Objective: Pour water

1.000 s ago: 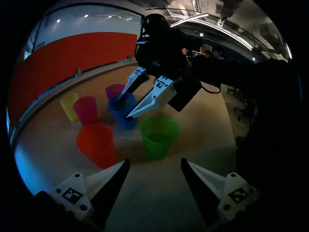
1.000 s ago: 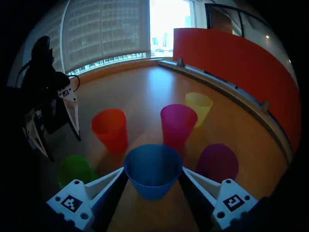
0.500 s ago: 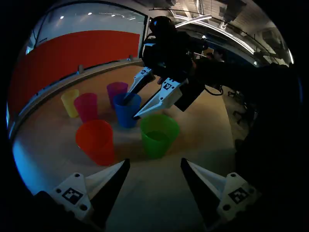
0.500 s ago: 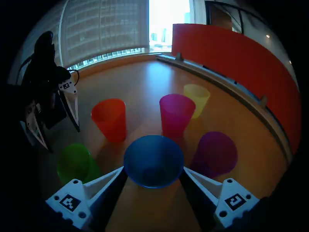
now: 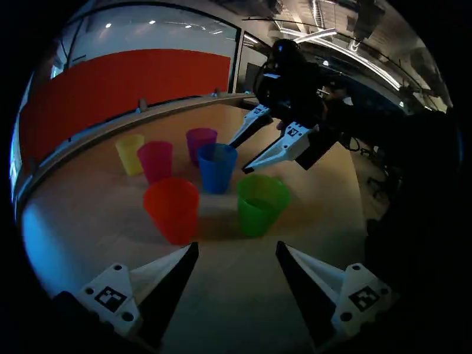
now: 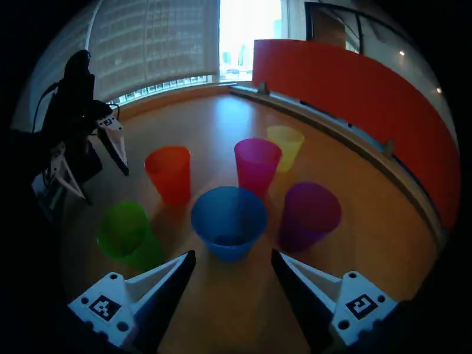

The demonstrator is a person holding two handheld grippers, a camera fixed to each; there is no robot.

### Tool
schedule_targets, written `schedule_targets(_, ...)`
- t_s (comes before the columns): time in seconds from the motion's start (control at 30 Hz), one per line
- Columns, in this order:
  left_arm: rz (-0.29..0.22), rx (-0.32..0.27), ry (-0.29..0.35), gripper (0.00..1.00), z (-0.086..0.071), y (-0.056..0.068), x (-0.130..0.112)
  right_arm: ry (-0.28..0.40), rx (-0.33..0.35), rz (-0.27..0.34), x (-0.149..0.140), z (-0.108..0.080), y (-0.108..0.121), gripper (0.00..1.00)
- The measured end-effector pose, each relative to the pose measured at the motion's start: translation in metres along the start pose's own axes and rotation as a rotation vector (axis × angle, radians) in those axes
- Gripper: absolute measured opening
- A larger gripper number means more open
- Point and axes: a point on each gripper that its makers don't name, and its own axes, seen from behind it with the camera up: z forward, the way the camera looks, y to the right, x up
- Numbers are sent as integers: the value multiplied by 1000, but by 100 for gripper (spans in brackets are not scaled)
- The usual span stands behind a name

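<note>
Right gripper (image 6: 232, 253): fingers apart, holding nothing. The blue cup (image 6: 229, 221) stands upright just ahead of its fingertips, centred on the gap, probably so the fingers can close on it squarely.

Left gripper (image 5: 236, 245): fingers apart, empty, aimed between the orange cup (image 5: 172, 209) and the green cup (image 5: 259, 203), both near ahead.

The cups stand grouped, open end up, on the table (image 6: 236, 307), presumably to keep the pouring reach short. Water level cannot be confirmed.

Writing: none legible. The finger bases carry square coded markers (image 6: 104, 308).
</note>
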Motion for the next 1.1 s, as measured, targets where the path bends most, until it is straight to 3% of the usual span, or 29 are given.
schedule_targets(0.2, -17, 53, 22, 98, -13, -13, 1, 18, -36, 24, -8, -21, 2, 99)
schedule_targets(0.7, -54, 241, 128, 98, -45, -67, 15, 130, -144, 93, -1, -67, 8, 99)
schedule_targets(0.9, -54, 332, 157, 98, -57, -87, 22, 184, -236, 131, 6, -87, 22, 99)
schedule_targets(1.1, -92, 421, 223, 98, -70, -105, 32, 254, -333, 141, 15, -106, 34, 99)
